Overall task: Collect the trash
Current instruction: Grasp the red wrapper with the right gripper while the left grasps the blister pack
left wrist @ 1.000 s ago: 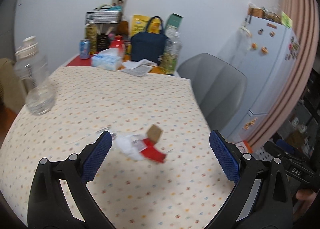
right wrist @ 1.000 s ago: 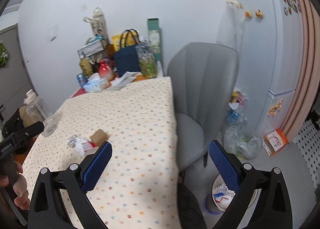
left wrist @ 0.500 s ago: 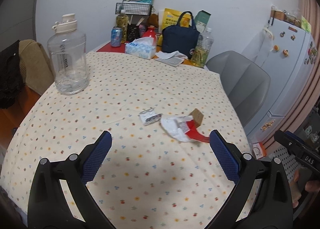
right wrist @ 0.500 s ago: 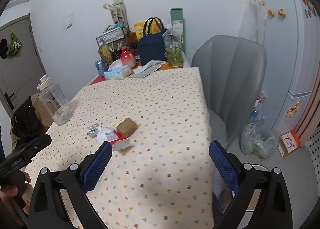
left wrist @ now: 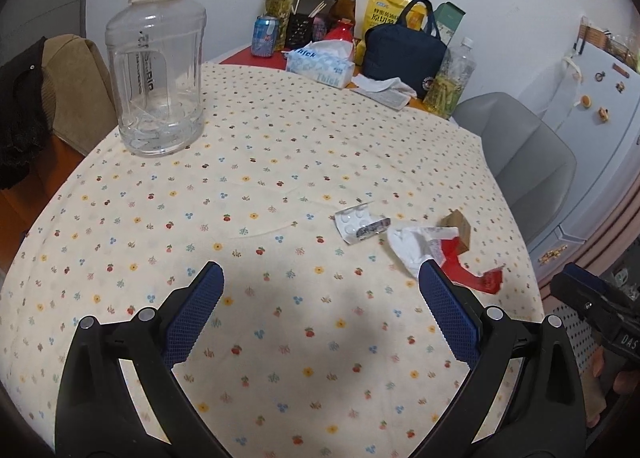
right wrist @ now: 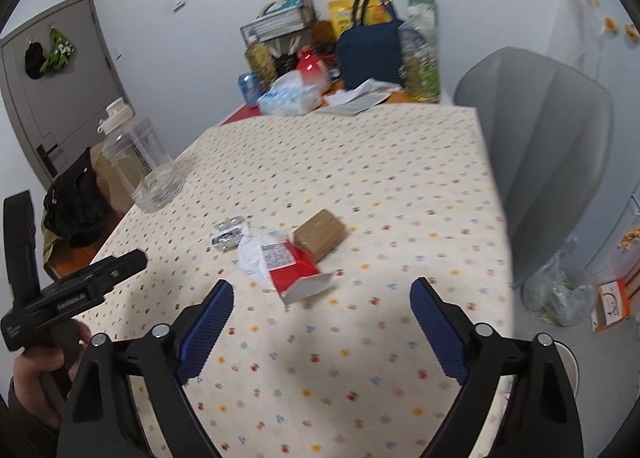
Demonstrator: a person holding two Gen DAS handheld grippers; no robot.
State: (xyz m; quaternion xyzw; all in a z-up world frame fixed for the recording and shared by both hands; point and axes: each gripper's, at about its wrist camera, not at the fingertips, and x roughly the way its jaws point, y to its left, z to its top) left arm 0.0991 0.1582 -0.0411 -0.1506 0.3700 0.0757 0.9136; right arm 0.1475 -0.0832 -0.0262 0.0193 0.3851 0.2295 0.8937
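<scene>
A table point(left wrist: 280, 162) draped in a cream cloth printed with tiny flowers and fruits fills both wrist views. The trash lies in a loose cluster on it, right of centre in the left wrist view and just left of centre in the right wrist view: a crumpled white-and-red plastic wrapper point(right wrist: 286, 264) with a printed label, a small brown cardboard box point(right wrist: 320, 234) touching the wrapper's far side, and a silvery foil blister pack point(left wrist: 360, 224) with round bubbles just beside the wrapper. The left gripper point(left wrist: 318, 292), at the bottom of its own view, has black plastic arms and blue cross-hatched pads; its jaws stand wide apart with only bare cloth between them, the wrapper just beyond the right pad. The right gripper point(right wrist: 320, 304), of the same build, hangs above the cloth near the wrapper's red end; its jaws are closing but remain wide, with nothing between them. In the upper left of the left wrist view stands a large clear ribbed plastic jug point(left wrist: 156, 74) with a cream lid. A smooth grey moulded chair point(right wrist: 548, 154) sits at the right edge of the table. At the far end are a soft tissue pack point(left wrist: 320, 66) and a dark blue fabric bag point(left wrist: 404, 52).
</scene>
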